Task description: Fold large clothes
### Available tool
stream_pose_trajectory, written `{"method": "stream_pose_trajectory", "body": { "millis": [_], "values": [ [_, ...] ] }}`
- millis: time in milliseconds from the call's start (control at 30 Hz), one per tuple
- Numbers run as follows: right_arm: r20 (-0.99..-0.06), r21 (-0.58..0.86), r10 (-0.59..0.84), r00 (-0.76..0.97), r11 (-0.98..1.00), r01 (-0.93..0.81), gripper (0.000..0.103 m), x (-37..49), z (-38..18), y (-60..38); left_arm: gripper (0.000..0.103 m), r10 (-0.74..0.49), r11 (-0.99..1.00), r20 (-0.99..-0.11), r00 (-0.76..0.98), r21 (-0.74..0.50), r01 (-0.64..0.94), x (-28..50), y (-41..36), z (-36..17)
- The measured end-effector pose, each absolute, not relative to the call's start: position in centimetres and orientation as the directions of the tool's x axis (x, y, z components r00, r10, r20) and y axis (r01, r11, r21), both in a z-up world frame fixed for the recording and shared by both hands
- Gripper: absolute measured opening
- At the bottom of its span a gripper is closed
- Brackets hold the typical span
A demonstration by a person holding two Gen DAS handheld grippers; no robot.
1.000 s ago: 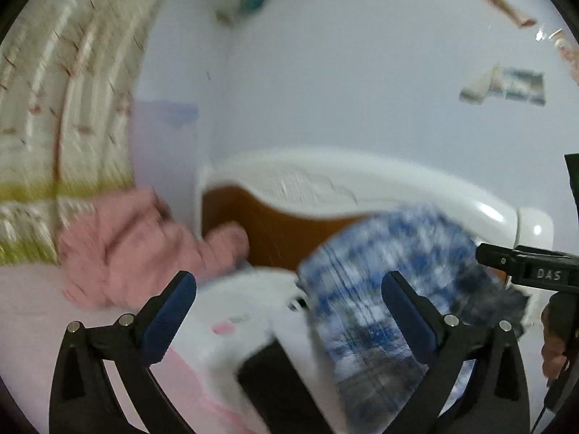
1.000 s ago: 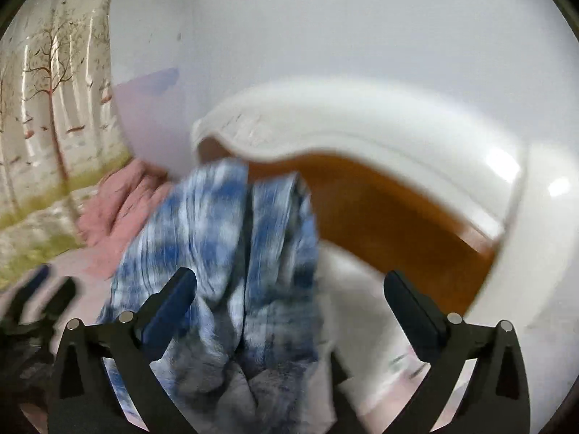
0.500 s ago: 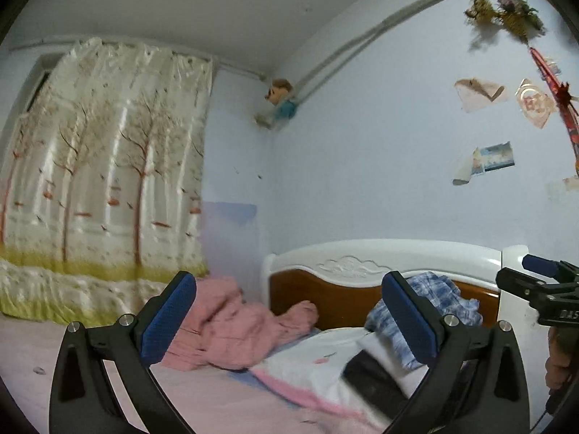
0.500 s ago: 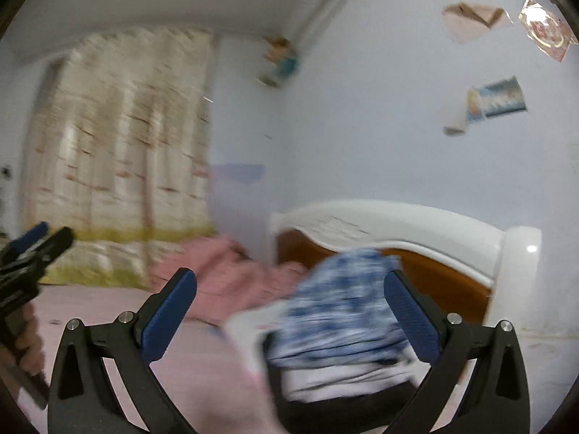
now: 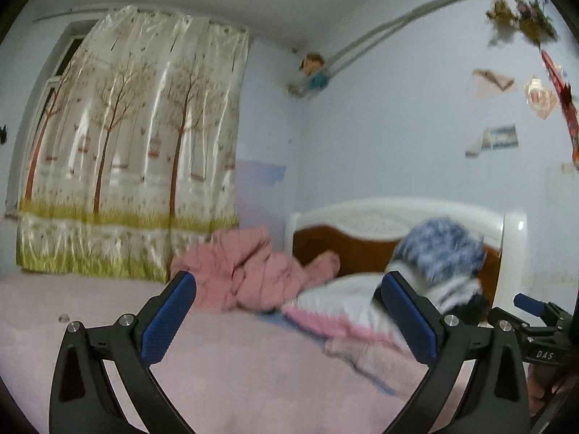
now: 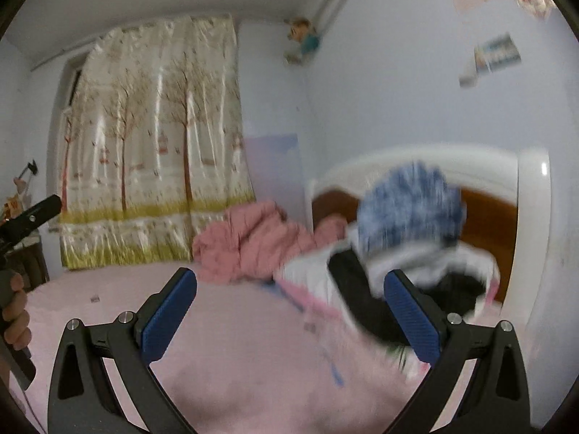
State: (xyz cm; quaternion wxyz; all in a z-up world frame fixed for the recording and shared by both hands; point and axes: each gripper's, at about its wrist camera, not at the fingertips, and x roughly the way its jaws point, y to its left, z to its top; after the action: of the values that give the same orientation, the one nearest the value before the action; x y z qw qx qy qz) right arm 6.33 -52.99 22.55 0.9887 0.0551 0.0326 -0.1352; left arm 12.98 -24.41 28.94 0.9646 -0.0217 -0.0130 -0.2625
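A blue-and-white checked garment lies bunched on a stack of folded white and black clothes at the head of the bed. A crumpled pink garment lies to its left. My left gripper is open over the pink bedsheet, holding nothing, well short of the clothes. My right gripper is open and holds nothing, with the stack just beyond its right finger. Both views are blurred around the stack.
A pink bedsheet covers the bed below both grippers. A white and brown headboard stands behind the clothes. A tree-print curtain hangs at the left. The other gripper shows at the right edge; a hand shows at the left.
Both grippers have pulled back from the checked garment, which now rests on the stack. The views widened to take in the curtain and bedsheet.
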Motion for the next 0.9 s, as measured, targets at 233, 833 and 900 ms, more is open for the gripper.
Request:
{"method": "stream_pose_trajectory", "body": {
  "millis": [233,833,900],
  "values": [
    [-0.187,0.136,-0.297,0.936,0.936,0.324,0.103,10.0,12.3,-52.7,0.103,-0.481,0.877,-0.090,0.872,-0.042,0.479,17.1,-26.5,17.2],
    [-0.262,0.003,-0.419,0.869,0.900,0.435,0.103,13.5,2.9,-50.8,0.103,-0.420,0.902,-0.138,0.897,0.046,0.429,20.8,-29.5,2.2],
    [-0.264,-0.013,-0.429,0.864,0.897,0.441,0.103,13.7,2.7,-50.7,0.103,-0.418,0.904,-0.126,0.900,0.039,0.426,20.7,-29.3,2.1]
  ]
}}
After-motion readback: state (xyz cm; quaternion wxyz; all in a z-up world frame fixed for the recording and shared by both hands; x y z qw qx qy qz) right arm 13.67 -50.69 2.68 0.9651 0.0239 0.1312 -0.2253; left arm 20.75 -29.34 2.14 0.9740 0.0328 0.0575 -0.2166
